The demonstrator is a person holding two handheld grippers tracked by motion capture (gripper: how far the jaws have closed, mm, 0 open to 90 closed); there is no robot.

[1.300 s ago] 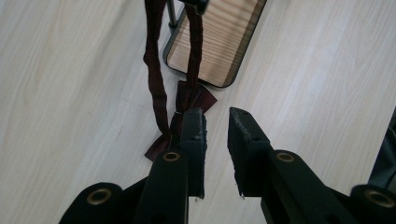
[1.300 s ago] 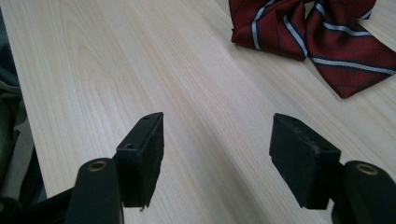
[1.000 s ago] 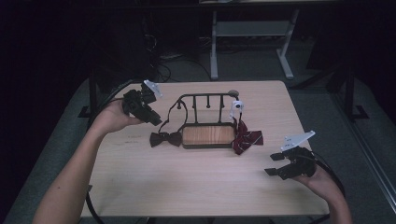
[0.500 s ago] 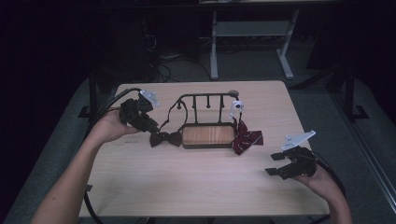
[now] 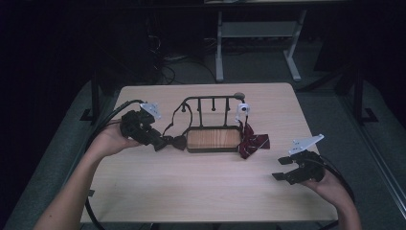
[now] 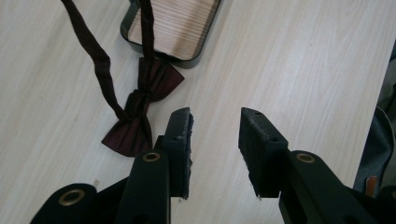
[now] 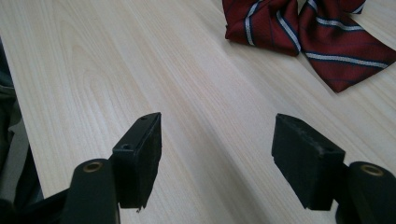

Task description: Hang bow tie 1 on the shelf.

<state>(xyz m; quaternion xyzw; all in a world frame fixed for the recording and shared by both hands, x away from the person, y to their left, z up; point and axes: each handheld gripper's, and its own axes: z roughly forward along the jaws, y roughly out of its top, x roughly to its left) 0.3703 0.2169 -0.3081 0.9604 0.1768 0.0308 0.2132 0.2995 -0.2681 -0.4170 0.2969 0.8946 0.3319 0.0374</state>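
A dark maroon bow tie [image 5: 178, 142] [image 6: 140, 109] lies on the table against the left end of a black wire rack with a wooden base [image 5: 213, 139] [image 6: 173, 25]. Its strap runs up to the rack. My left gripper [image 5: 160, 143] [image 6: 215, 121] hovers low right beside the bow tie, which lies just outside one of its jaws. The jaws have just been opening, with only bare table between them. A red striped tie [image 5: 253, 143] [image 7: 308, 32] lies at the rack's right end. My right gripper [image 5: 280, 168] [image 7: 217, 135] stands open over bare table at the front right.
A small white piece [image 5: 242, 109] hangs on the rack's right post. The wooden table [image 5: 191, 191] has free room along its front half. Desk legs and cables stand on the dark floor beyond the far edge.
My left hand has come forward and down from the rack's left side to the bow tie. The right hand has kept still.
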